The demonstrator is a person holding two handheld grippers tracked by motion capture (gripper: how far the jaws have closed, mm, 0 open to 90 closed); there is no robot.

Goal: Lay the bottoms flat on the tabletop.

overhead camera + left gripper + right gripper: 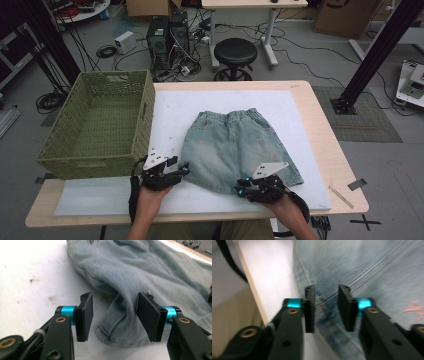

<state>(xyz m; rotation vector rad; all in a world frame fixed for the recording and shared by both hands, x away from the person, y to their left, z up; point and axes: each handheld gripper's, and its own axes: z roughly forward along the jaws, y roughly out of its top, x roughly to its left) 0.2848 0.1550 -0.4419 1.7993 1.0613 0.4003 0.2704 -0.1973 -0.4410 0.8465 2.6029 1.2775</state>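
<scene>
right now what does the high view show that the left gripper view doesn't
High view alone: the green woven basket at the table's left, both hands with the left gripper and right gripper at the near hem, the whole denim skirt with its elastic waistband, and the black stool beyond the table.

Left gripper view alone: its jaws open, with a raised fold of the skirt's hem corner between them, and specks on the white mat.

Both: the denim skirt lying on the white mat.

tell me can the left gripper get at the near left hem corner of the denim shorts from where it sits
Probably yes: the left gripper has open jaws flanking the hem corner of the denim shorts, nothing between.
</scene>
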